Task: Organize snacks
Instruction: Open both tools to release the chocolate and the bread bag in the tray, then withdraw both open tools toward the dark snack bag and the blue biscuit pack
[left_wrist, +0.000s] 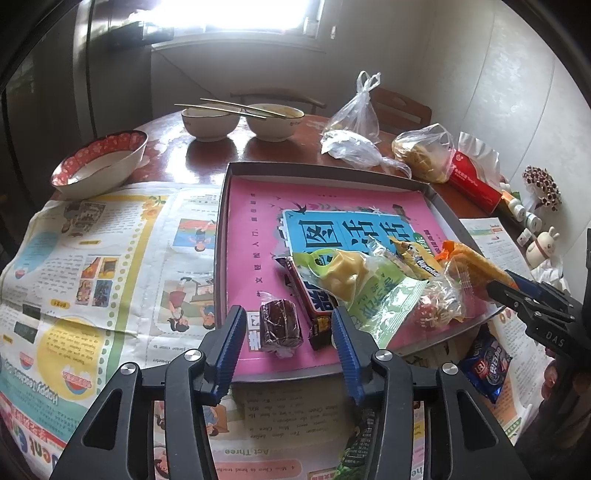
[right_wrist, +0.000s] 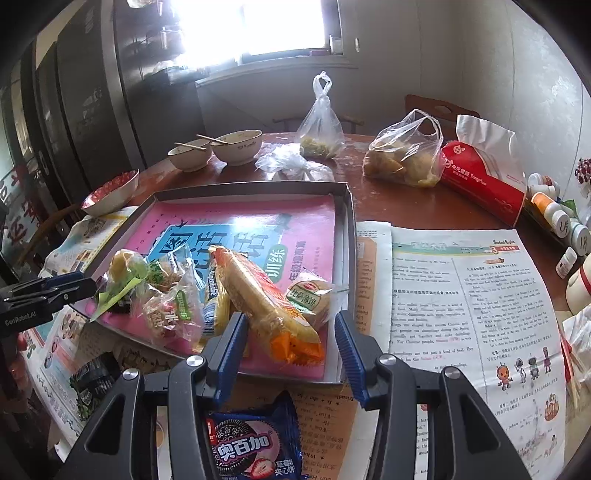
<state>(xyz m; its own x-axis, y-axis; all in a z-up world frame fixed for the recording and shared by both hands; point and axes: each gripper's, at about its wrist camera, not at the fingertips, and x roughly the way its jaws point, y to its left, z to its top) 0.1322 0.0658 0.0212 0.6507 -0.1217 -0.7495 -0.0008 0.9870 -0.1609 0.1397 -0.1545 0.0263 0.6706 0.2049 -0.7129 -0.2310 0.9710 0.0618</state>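
1. The left tongs (left_wrist: 288, 321) stand spread around a brown wrapped cake (left_wrist: 279, 325), not pinching; it lies in the tray (left_wrist: 325, 170) with other snacks.
2. The right tongs (right_wrist: 290, 332) gape around the orange cracker pack (right_wrist: 269, 295); whether they touch it is unclear.
3. A blue cookie packet (right_wrist: 247, 443) waits below them, outside the tray.

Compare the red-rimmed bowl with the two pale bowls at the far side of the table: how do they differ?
The red-rimmed bowl is wider and shallower; the pale bowls are smaller and deeper. It tilts, one edge resting on the newspaper; the pale bowls stand level on bare wood. Chopsticks lie across the pale bowls; none lie on the red-rimmed bowl. All three stand outside the tray.
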